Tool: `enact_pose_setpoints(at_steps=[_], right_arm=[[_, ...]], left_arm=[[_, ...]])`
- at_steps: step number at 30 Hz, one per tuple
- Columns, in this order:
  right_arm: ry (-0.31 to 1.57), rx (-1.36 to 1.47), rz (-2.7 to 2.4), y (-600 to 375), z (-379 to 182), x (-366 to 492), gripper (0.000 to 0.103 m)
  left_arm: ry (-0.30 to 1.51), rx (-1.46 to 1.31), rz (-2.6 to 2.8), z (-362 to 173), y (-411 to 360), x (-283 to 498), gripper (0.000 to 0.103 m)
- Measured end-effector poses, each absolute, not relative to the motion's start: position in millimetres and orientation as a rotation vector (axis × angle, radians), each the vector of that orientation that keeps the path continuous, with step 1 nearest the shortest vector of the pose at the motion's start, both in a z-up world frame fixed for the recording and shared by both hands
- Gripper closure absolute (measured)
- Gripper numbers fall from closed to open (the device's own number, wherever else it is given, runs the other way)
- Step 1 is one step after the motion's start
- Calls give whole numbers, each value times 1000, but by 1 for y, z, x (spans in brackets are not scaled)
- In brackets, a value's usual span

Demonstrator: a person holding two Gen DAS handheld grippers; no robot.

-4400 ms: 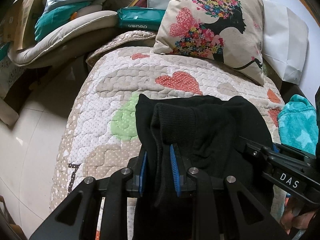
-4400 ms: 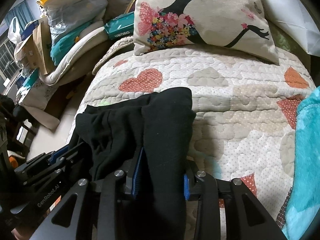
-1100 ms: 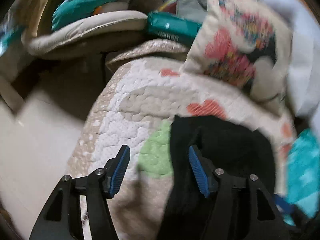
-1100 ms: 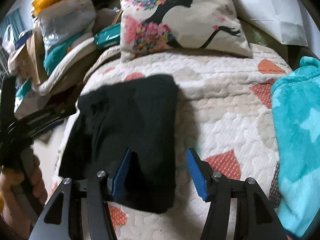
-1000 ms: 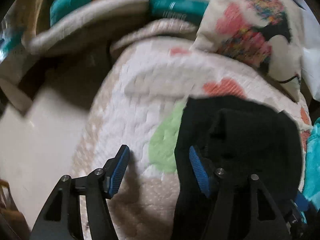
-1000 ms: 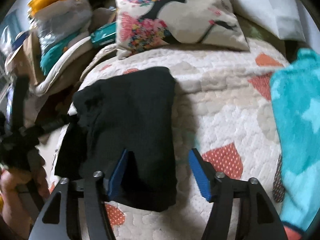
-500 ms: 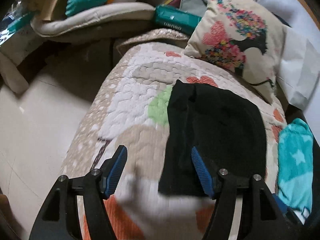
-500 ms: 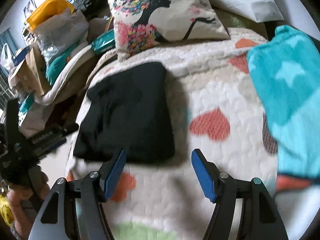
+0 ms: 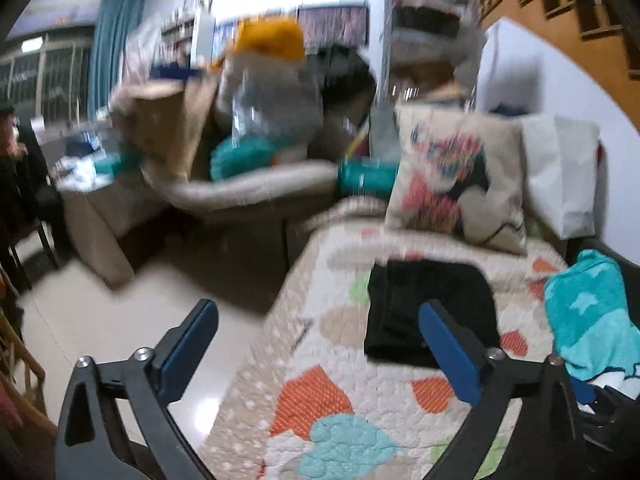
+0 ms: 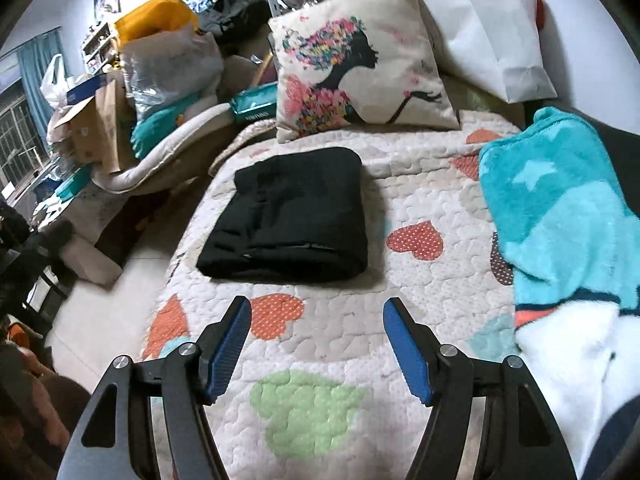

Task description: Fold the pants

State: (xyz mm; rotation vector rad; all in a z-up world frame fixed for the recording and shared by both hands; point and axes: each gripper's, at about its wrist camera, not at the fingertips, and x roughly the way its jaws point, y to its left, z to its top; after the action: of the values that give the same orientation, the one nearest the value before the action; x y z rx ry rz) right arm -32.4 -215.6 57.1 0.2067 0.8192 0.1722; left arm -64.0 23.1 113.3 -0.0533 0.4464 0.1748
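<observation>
We see the black pants (image 10: 286,216) folded into a thick, roughly square bundle, several layers showing along the near edge, lying flat on the quilt (image 10: 420,204). In the left wrist view the same pants (image 9: 404,304) appear blurred, partly behind one blue finger pad (image 9: 448,352).

Our right gripper (image 10: 316,344) is held above the quilt, near the bundle but apart from it, its jaws spread wide with nothing between them. Our left gripper (image 9: 316,344) is likewise spread wide and holds nothing; it sits over the left edge of the quilt, with the pale tiled floor (image 9: 120,320) under its left finger.

The quilt is white with orange, green, beige and blue hearts. Beyond the pants a cushion (image 10: 360,68) printed with a woman's profile in flowers leans upright, and a white paper bag (image 10: 484,28) stands just beside it. A turquoise blanket (image 10: 556,208) with pale stars lies on the right side of the quilt, well apart from the pants. To the left a beige armchair (image 10: 168,152) is piled with plastic bags (image 10: 168,64), a cardboard box (image 10: 92,128) and a teal packet (image 10: 254,106). A teal curtain (image 9: 110,48) hangs by a dark window far left.
</observation>
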Motion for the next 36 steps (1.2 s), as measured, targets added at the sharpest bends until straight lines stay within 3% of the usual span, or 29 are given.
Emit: enact_pose_setpoints(at_steps=[5, 18, 36], right_arm=[[780, 205, 170, -221, 68, -54, 29], [766, 207, 167, -224, 69, -67, 25], [819, 182, 162, -219, 51, -58, 24]], left_arm=[[451, 17, 165, 130, 3, -90, 0], [568, 63, 34, 110, -35, -103, 0], [658, 0, -1, 90, -26, -91, 0]])
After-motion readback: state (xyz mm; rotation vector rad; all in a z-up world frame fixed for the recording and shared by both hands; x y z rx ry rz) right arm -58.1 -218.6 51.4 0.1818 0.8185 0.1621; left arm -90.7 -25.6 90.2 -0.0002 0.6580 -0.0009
